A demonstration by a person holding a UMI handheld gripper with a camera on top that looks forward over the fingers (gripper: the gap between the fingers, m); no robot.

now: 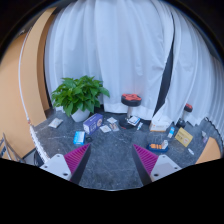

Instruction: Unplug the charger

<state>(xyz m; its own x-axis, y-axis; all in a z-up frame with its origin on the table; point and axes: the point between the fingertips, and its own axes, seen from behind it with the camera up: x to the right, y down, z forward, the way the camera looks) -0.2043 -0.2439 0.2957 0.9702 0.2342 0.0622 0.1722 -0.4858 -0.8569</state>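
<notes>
My gripper [112,152] is open, its two magenta pads [78,158] wide apart over the grey marbled table [112,165], with nothing between them. Beyond the fingers, at the table's far side, lies a small white object [133,120] that may be the charger; I cannot make out a plug or a socket. It is well ahead of the fingertips and slightly right of centre.
A leafy plant in a white pot [80,98] stands far left. A purple box [93,122], a blue item [79,138], a red-and-black object [131,98] and a yellow box [183,137] sit around the table. White curtains [115,50] hang behind.
</notes>
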